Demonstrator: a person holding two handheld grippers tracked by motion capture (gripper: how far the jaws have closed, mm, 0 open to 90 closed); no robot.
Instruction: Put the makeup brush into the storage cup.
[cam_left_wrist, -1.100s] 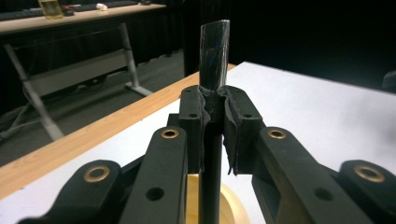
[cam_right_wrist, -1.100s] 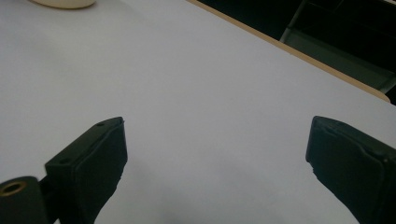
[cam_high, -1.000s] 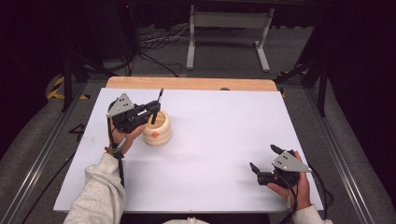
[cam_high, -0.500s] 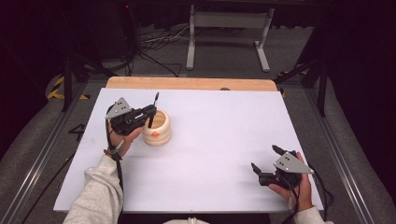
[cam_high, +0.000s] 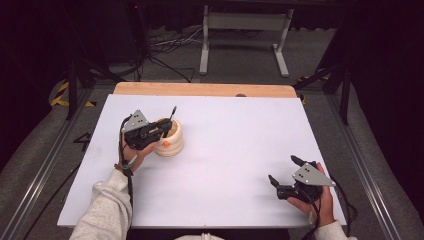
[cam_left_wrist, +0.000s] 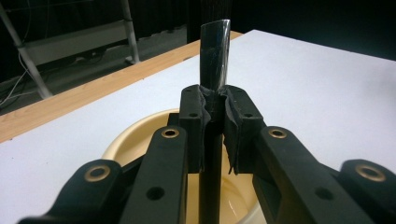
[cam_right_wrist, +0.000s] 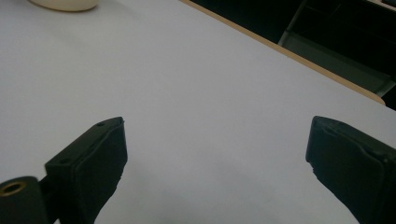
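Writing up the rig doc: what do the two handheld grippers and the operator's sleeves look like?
Both are black. The left gripper and right gripper each carry a grey three-cornered plate on top and trail a black cable. The left gripper view shows link arms with brass-coloured pivot rings and soft black pads. The sleeves are light grey, and a dark band circles the left wrist.

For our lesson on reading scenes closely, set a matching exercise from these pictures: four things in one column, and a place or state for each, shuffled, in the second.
Things:
1. left gripper
2. right gripper
3. black stick
4. cream bowl

Places or states:
A. stands on the white table, at its left
B. fingers wide apart, holding nothing
C. clamped, rising upright above the bowl
D. fingers shut on something thin

Pairs: 1-D, 2-B, 3-C, 4-A
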